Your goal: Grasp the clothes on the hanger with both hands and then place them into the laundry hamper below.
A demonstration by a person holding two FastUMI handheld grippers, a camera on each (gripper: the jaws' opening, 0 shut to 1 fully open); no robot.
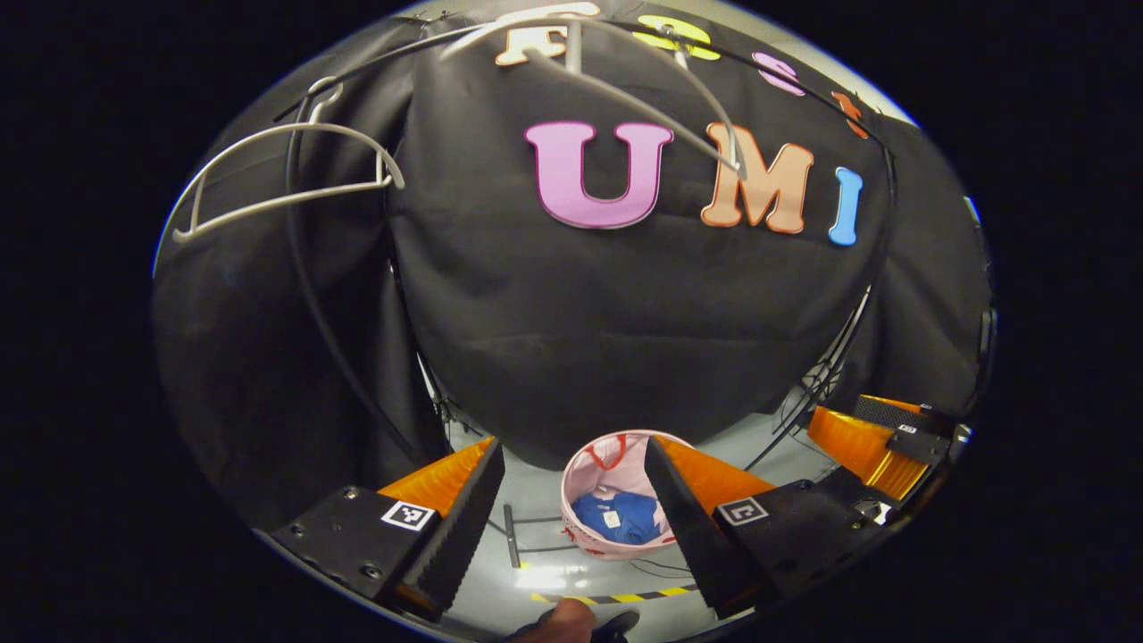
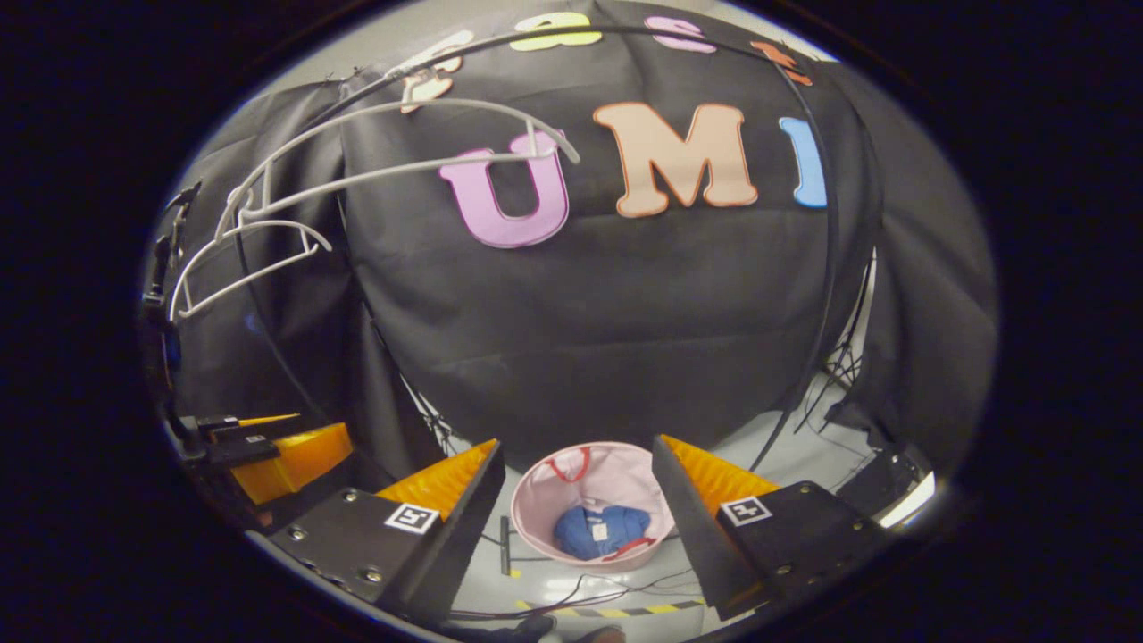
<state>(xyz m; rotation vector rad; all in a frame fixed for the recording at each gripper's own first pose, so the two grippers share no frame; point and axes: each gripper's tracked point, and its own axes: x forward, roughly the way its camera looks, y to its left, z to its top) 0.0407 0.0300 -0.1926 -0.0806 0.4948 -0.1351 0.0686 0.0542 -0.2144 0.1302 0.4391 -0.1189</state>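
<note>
Both spread and gripping nothing: left tool [image 1: 571, 509], right tool [image 2: 576, 500]. Below, blue clothes [image 2: 600, 530] inside pink hamper [image 2: 545, 491]. Above, bare white hangers [image 2: 259, 250].

Below and ahead of your left gripper [image 1: 571, 527], framed between its two spread fingers, stands the laundry hamper [image 1: 582, 478]: a round, pale pink fabric tub with red handle loops, upright on the grey floor, mouth open upward. Inside it the blue clothes [image 1: 616, 516] lie crumpled in a heap at the bottom, a small pale tag showing on top. From your right gripper [image 2: 576, 527] you see the same hamper between its parted fingers. Above and to the left of both grippers hang white hangers [image 2: 268, 241], bare, tilted on the rail.
</note>
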